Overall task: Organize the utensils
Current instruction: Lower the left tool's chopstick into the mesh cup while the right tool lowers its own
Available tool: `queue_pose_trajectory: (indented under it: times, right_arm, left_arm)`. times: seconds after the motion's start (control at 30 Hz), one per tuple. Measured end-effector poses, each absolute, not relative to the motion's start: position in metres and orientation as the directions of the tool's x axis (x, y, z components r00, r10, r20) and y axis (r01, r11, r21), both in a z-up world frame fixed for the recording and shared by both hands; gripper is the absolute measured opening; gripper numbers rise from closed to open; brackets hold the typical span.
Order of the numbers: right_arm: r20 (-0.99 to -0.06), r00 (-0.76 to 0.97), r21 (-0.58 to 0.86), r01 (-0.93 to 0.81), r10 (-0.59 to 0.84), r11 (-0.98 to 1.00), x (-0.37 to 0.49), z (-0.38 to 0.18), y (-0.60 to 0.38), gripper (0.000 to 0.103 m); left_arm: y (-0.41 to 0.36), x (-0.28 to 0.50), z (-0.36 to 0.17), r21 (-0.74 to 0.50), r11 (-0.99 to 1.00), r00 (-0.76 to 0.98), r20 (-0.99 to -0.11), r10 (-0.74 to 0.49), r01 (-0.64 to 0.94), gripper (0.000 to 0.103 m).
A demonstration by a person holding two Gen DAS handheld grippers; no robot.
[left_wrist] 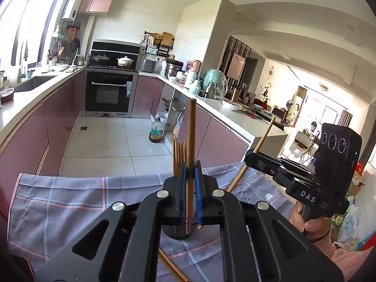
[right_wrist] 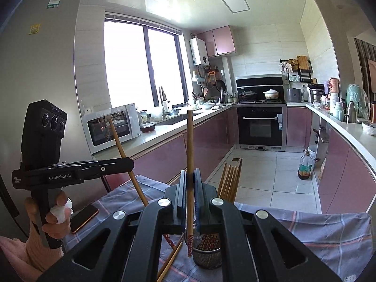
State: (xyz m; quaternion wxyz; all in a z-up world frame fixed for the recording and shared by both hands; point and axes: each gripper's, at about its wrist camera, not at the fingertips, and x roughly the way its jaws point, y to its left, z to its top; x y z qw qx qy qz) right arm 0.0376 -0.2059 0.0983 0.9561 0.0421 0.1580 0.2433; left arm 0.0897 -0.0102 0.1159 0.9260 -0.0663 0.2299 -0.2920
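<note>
Left wrist view is showing the left gripper (left_wrist: 190,166) clamping an upright chopstick (left_wrist: 190,145) above the holder (left_wrist: 175,232); right wrist view is showing the right gripper (right_wrist: 190,176) pinching another (right_wrist: 189,145), the mesh holder just below, a phone (right_wrist: 84,217) farther left.

Chopsticks standing in mesh holder (right_wrist: 206,256) crowd its mouth, phone (right_wrist: 85,218) lying left, checked cloth (right_wrist: 317,235) bare right

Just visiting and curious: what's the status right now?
Left gripper and right gripper each shut on a chopstick. Mesh holder below, chopsticks already inside. Loose chopsticks on cloth beside it.
</note>
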Motion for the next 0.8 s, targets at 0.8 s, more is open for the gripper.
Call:
queue_pose_trajectory:
  times: [0.8]
  right_arm:
    - [-0.305, 0.847, 0.192, -0.393, 0.435, 0.899, 0.073, 0.084, -0.214, 0.005]
  left_arm:
    - [-0.043, 0.129, 0.111, -0.231, 0.841, 0.711, -0.453, -0.538, 0.490, 0.007]
